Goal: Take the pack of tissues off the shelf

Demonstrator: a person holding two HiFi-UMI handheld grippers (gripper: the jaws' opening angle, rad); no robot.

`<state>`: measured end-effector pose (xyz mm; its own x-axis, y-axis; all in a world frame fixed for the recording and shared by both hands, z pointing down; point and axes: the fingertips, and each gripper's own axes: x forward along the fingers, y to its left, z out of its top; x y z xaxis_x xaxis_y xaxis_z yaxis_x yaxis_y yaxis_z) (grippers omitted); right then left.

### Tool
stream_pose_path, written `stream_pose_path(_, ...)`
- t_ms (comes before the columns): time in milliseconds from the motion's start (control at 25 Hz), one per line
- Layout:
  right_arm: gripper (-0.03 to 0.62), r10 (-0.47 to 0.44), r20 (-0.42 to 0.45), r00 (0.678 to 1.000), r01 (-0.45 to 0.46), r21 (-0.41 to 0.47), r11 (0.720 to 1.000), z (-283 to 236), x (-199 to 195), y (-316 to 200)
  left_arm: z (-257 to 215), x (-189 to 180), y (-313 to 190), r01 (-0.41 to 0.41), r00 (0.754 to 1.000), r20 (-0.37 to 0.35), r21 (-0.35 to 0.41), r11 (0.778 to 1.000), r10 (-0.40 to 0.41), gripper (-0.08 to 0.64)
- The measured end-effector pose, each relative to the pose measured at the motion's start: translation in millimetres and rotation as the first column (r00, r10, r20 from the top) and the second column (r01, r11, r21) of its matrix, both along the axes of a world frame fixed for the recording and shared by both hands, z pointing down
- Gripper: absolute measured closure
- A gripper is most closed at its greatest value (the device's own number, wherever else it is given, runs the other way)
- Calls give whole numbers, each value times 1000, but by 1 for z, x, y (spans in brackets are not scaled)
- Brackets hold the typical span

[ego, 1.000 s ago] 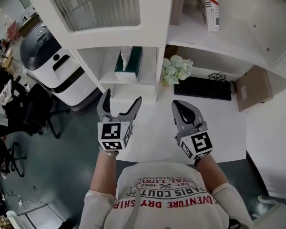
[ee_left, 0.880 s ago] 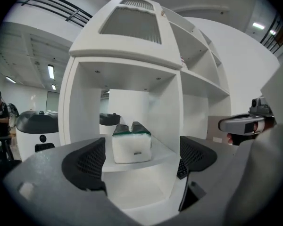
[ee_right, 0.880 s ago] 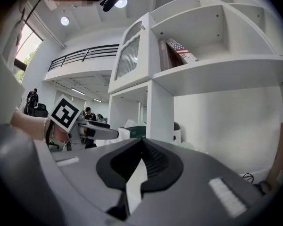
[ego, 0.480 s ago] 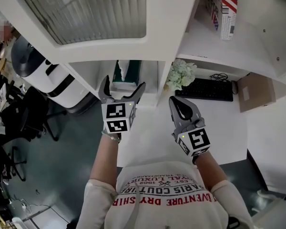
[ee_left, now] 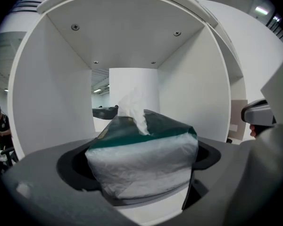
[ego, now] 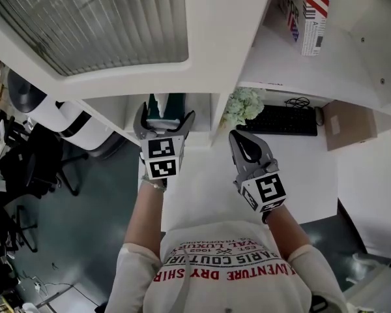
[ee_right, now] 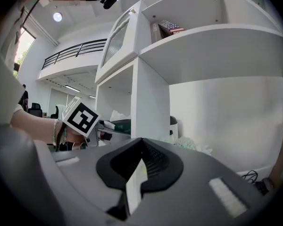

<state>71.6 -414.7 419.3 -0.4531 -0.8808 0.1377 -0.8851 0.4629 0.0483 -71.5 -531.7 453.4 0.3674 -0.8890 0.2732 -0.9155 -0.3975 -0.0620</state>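
The pack of tissues [ee_left: 141, 157], green on top with clear plastic sides and a white tissue sticking up, sits in a low white shelf compartment [ee_left: 42, 102]. In the head view, the pack [ego: 171, 104] shows just under the cabinet edge. My left gripper [ego: 164, 117] reaches into that compartment with its jaws wide, one on each side of the pack, not pressing on it. In its own view the left gripper [ee_left: 141, 163] frames the pack. My right gripper [ego: 246, 143] hovers over the white desk with jaws together and nothing in them. From the right gripper [ee_right: 140, 149] view, the pack [ee_right: 118, 124] is visible to the left.
A bunch of pale flowers [ego: 242, 105], a black keyboard [ego: 281, 120] and a brown box [ego: 348, 124] lie on the desk [ego: 202, 188]. A flag-printed book [ego: 311, 12] stands on the upper shelf. A white machine [ego: 65, 116] and chairs stand on the floor at left.
My left gripper has moved forward into the shelf compartment and its jaws now straddle the tissue pack. The right gripper has barely moved.
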Motion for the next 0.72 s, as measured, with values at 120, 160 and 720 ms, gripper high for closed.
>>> stream_pose_path(120, 594, 13, 2, 1000, -13, -13, 1000, 3, 5, 1, 1, -3, 0, 9, 999, 35, 5, 1000, -9, 72)
stream_pose_path(160, 594, 17, 3, 1000, -17, -13, 1000, 3, 5, 2, 1, -4, 0, 8, 999, 36, 6, 1000, -8, 80)
stream_pose_path(720, 594, 17, -24, 1000, -17, 16, 1000, -11, 8, 28, -23, -14, 30, 4, 1000, 7, 70, 998, -4, 120)
